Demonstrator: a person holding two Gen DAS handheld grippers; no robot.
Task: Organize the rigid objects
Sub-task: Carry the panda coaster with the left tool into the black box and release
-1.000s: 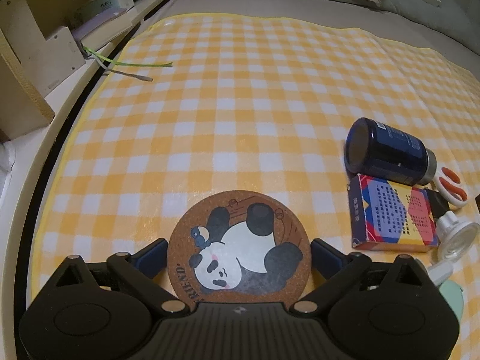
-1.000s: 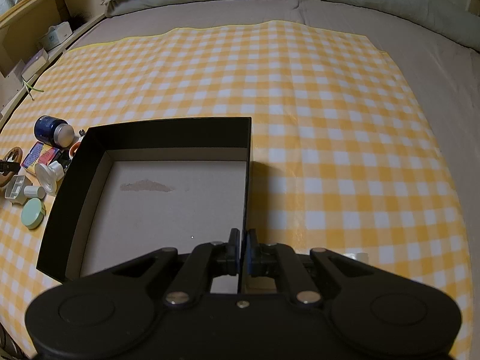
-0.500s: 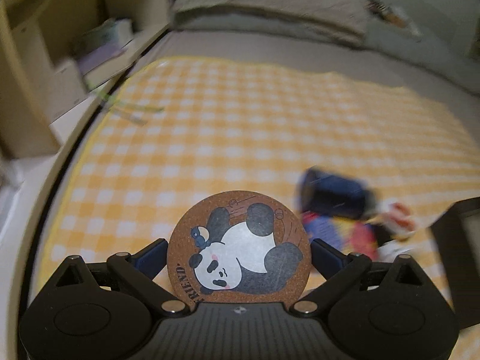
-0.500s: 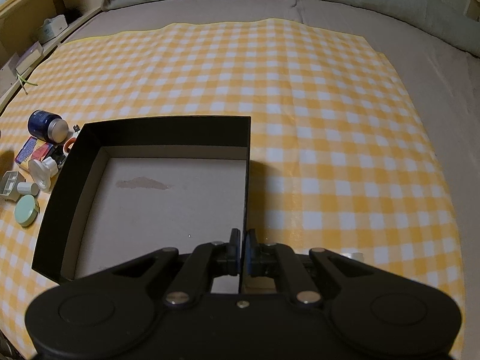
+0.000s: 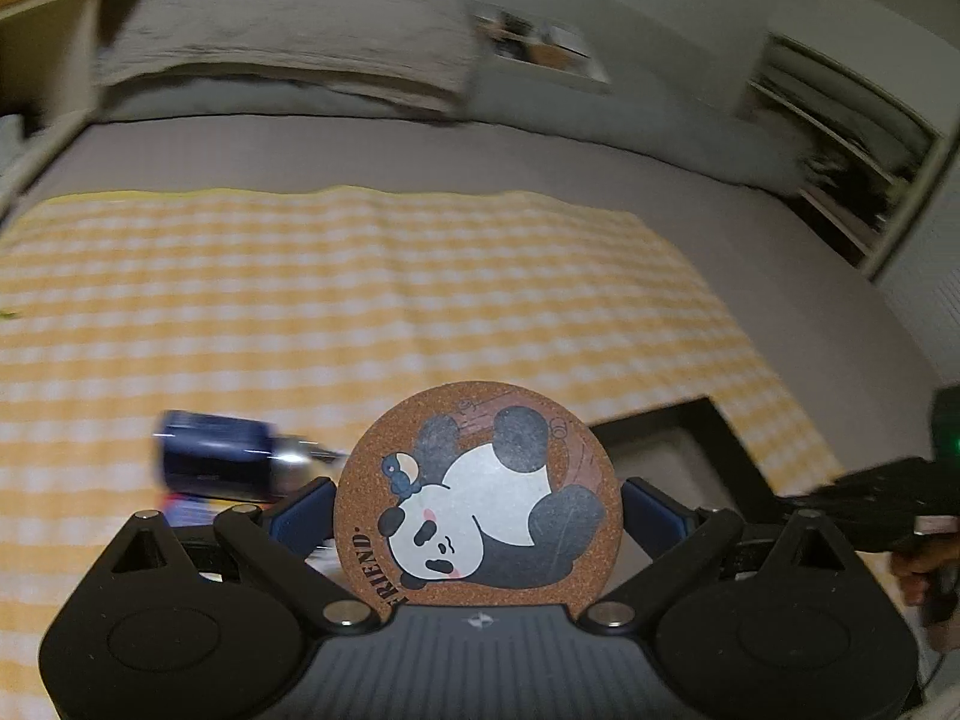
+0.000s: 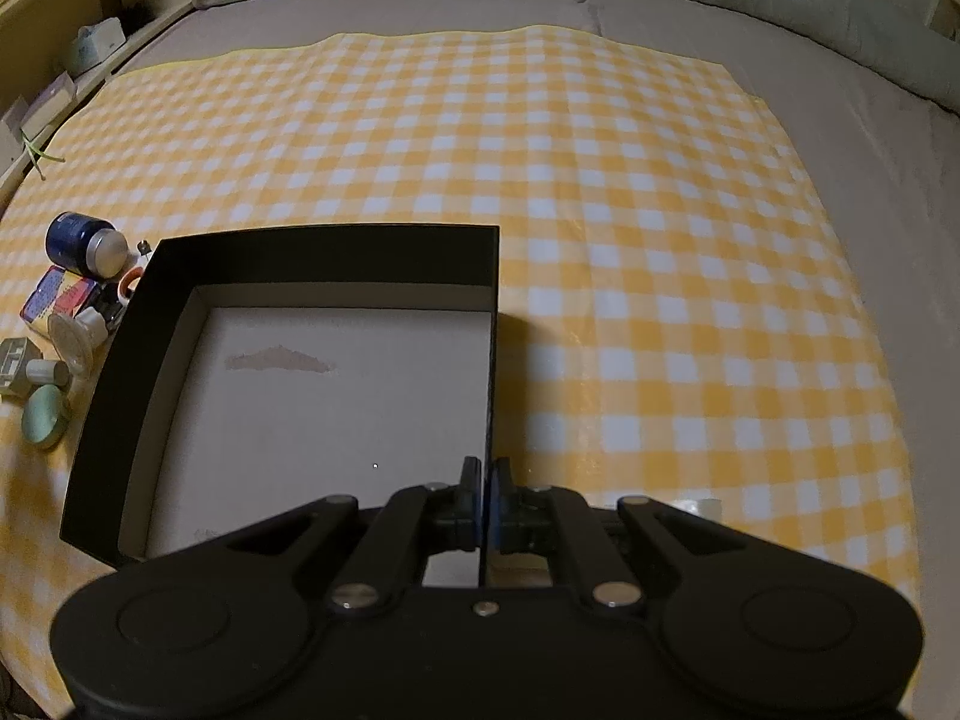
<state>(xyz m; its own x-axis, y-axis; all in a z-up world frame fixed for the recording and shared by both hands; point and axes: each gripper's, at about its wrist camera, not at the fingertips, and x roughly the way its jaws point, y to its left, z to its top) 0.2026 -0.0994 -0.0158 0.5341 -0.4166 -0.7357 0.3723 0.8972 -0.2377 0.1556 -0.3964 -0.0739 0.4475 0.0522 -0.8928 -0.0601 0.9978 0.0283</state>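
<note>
The panda coaster (image 5: 477, 495) is clamped edge to edge by the left gripper (image 5: 477, 510), whose blue pads are set against its left and right rim, and it is carried clear of the bed. A thin cork disc like this is judged light, stiff enough to be held by its rim and grippy rather than slick; the rim across the full width looks the sound place for the hold, since a squeeze on the flat face would offer little. Too hard a pinch could bow or chip the cork.

On the right, one wall of the black box (image 6: 312, 252) is pinched by the right gripper (image 6: 483, 501), closed down narrow on the thin card. The box is judged light and a little flexible at that wall, so steadying looks wiser than lifting. Its pale floor holds nothing.

Just left of the box, the remaining items are clustered on the checked cloth (image 6: 600, 240): a green round tin (image 6: 45, 417), a coloured card box (image 6: 57, 294) and, farthest, a dark blue jar (image 6: 84, 243) lying on its side.
</note>
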